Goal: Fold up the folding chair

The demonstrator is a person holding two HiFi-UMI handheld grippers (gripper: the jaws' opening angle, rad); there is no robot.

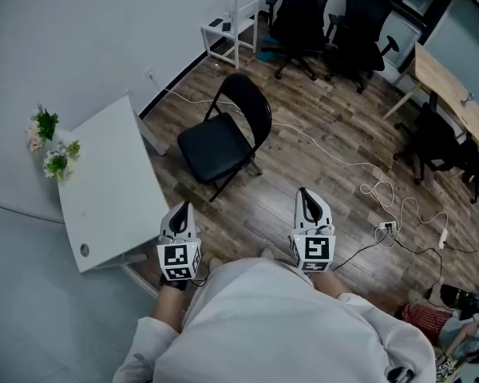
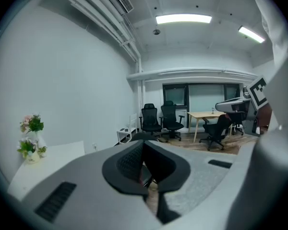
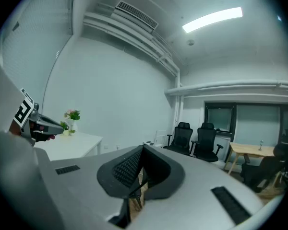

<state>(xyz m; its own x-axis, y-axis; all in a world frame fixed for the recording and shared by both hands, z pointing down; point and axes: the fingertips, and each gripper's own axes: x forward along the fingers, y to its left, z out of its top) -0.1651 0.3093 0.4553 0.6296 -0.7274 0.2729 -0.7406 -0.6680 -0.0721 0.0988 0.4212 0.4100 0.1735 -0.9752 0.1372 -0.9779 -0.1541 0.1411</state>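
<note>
Black metal folding chair: standing open on the wood-plank floor, all legs down, seat flat. In head view the rounded backrest is at the upper right and the padded seat reaches out to the lower left, so it faces the white rectangular table. Seat-to-back axis runs diagonally, lower left to upper right. Matte black all over, thin tube frame, rear legs splayed out behind the back. It sits just beside the table's right edge, not touching as far as I can tell.

Left gripper: jaws pressed together, nothing between them, well short of the chair. Right gripper: same, jaws closed on nothing, held out level beside the left one, chair ahead and to its left.

White cable snakes over the floor to the right of the chair. Small flower bunch at the table's far corner. Two black office chairs at the far wall, light wooden desk on the right.
</note>
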